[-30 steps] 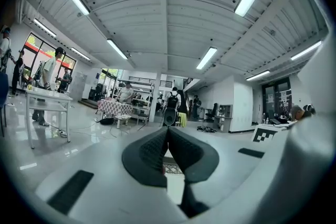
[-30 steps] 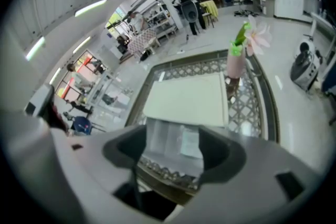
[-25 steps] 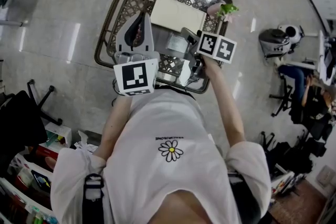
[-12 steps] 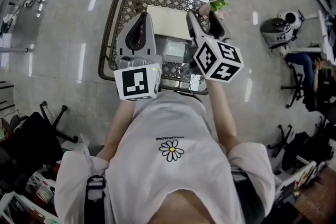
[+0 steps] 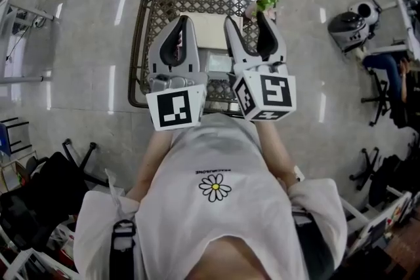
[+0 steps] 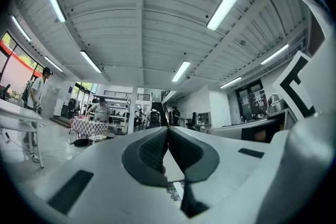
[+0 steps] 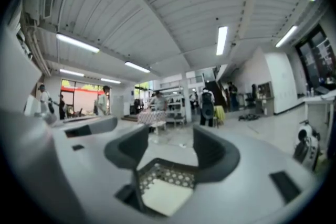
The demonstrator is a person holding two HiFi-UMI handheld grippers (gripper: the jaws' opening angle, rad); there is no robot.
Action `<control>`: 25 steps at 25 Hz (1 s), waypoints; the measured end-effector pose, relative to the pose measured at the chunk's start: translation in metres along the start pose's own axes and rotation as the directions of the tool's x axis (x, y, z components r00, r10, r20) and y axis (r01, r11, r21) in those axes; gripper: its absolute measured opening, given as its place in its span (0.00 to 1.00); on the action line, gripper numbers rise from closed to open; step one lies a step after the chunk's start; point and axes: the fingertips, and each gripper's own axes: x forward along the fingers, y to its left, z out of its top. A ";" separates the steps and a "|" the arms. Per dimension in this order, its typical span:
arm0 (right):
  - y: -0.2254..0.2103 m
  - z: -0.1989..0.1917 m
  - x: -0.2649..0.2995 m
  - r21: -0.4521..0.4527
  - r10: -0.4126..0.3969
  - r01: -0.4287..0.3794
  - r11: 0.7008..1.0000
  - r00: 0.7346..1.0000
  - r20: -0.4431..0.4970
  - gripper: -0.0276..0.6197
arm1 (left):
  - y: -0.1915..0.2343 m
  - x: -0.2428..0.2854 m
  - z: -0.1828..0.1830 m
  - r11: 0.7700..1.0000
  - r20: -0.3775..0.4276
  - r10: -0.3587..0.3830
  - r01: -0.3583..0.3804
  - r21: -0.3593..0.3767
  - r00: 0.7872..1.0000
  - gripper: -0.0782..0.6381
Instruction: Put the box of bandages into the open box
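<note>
A wire trolley basket (image 5: 149, 16) stands on the floor in front of me. Inside lie a flat cream box (image 5: 211, 30) and a smaller grey packet (image 5: 218, 63); I cannot tell which is the box of bandages. My left gripper (image 5: 184, 18) is held over the basket's left side, jaws shut and nothing seen between them. In its own view the left gripper (image 6: 168, 129) points up toward the ceiling. My right gripper (image 5: 245, 18) hovers over the right side, open and empty. Between the right gripper (image 7: 170, 136) jaws, the lattice and the cream box (image 7: 163, 198) show below.
A green leafy item (image 5: 266, 3) sits in the basket's far right corner. A seated person (image 5: 380, 65) and a round grey appliance (image 5: 346, 29) are at the right. Chair bases (image 5: 82, 155) and shelves of goods fill the lower left. People walk in the distant hall.
Both grippers have risen to stand side by side over the basket. The right one swung up from low by the basket's near edge, jaws now pointing away from me. My head view shifted.
</note>
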 end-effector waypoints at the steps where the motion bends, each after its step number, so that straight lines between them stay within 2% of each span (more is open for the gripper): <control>1: 0.002 -0.001 -0.001 0.002 0.003 -0.003 1.000 1.000 0.002 0.48 | -0.001 0.000 0.000 1.000 -0.002 -0.004 0.004 0.004 1.000 0.14; 2: 0.004 -0.002 -0.003 0.003 0.001 -0.001 1.000 1.000 0.007 0.45 | -0.003 0.000 -0.001 1.000 -0.005 -0.007 0.007 0.007 1.000 0.14; 5: 0.004 -0.004 -0.010 -0.003 -0.030 0.030 1.000 0.999 0.028 0.22 | -0.006 -0.001 -0.001 1.000 -0.008 -0.012 0.012 0.010 1.000 0.14; 8: 0.001 -0.004 -0.016 -0.039 -0.081 0.082 0.996 0.996 0.041 0.11 | -0.007 -0.002 -0.001 1.000 -0.010 -0.015 0.015 0.013 1.000 0.14; 13: 0.001 -0.011 -0.022 -0.087 -0.110 0.112 0.990 0.993 0.029 0.09 | -0.009 -0.003 -0.001 1.000 -0.010 -0.018 0.018 0.011 1.000 0.14; 25: 0.002 -0.014 -0.031 -0.077 -0.102 0.104 0.992 0.994 0.025 0.09 | -0.013 -0.009 0.001 1.000 -0.003 -0.022 0.022 0.008 1.000 0.14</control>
